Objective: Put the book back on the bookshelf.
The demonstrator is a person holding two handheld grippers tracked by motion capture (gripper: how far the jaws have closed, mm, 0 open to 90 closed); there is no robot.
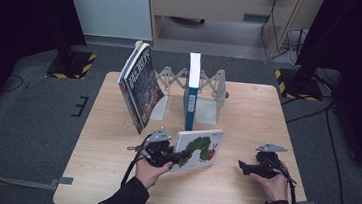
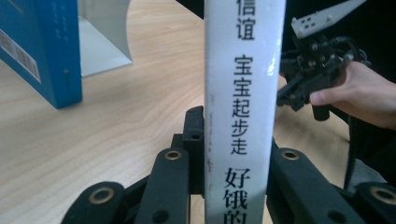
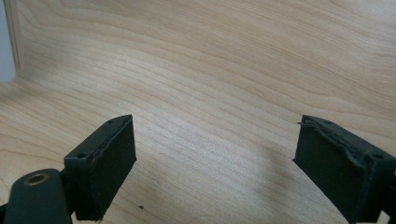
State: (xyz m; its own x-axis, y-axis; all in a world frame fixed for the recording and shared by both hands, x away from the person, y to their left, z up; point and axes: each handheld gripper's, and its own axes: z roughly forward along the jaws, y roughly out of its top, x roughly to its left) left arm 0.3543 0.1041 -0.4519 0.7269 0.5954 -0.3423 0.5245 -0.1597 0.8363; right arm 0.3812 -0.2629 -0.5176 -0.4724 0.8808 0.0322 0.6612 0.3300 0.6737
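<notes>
A white picture book (image 1: 199,149) with a green caterpillar on its cover is held off the wooden table (image 1: 248,108), tilted, near the front middle. My left gripper (image 1: 176,157) is shut on its left edge. In the left gripper view the book's white spine (image 2: 243,93) with black characters stands between the jaws of the left gripper (image 2: 238,140), both pressing on it. My right gripper (image 1: 242,165) hovers low at the front right, apart from the book, and also appears in a hand (image 2: 287,95). The right gripper (image 3: 215,163) stands open over bare wood with nothing between its pads.
A blue-and-white book (image 1: 191,90) stands upright in a grey expanding book rack (image 1: 210,87) at the table's back; its blue cover (image 2: 42,46) is beside a bookend (image 2: 105,37). Dark-covered books (image 1: 139,85) lean left of the rack. Black stands flank the table.
</notes>
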